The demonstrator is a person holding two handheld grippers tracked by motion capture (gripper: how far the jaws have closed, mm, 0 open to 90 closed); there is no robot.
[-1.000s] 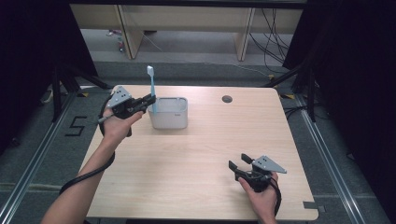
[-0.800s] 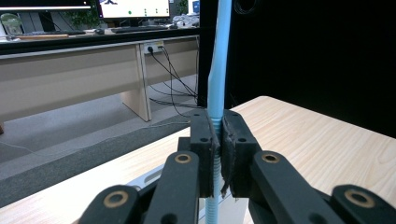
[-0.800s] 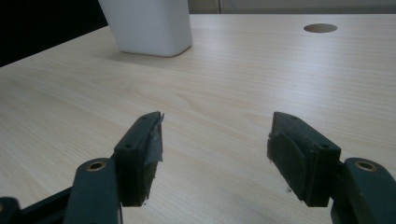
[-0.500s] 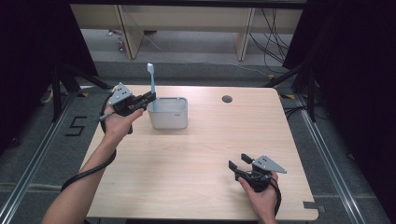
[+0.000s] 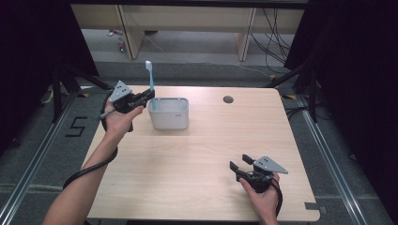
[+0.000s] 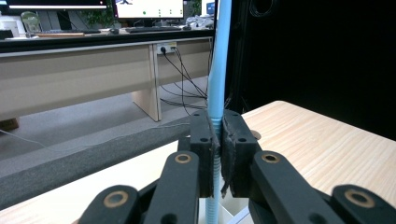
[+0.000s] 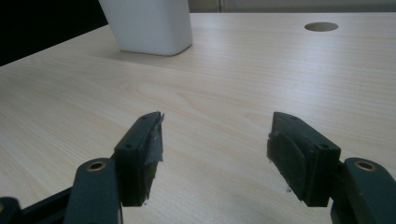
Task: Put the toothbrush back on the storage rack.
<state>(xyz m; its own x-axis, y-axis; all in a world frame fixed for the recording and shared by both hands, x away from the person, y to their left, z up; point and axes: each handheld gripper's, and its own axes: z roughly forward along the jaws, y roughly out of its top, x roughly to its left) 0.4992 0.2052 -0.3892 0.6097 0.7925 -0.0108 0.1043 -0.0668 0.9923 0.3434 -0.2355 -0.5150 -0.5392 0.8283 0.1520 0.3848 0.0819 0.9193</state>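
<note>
A light blue toothbrush point(image 5: 150, 76) stands upright, head up, with my left gripper point(image 5: 149, 95) shut on its handle just above the left rim of a white rectangular holder point(image 5: 169, 114). In the left gripper view the blue toothbrush point(image 6: 217, 70) runs up between the pressed pads, and its lower end dips toward the white holder point(image 6: 233, 213). My right gripper point(image 5: 239, 164) rests low over the table's near right part, open, with nothing between its fingers. The right gripper view shows the wide gap of that right gripper point(image 7: 215, 140) and the holder point(image 7: 149, 23) far off.
The wooden table point(image 5: 202, 154) has a round cable hole point(image 5: 228, 99) at its back edge. Black curtains stand at both sides. A cable trails from the left forearm point(image 5: 89, 164) off the table's front left.
The left gripper and toothbrush have edged slightly over the holder's left rim. The right gripper has kept still.
</note>
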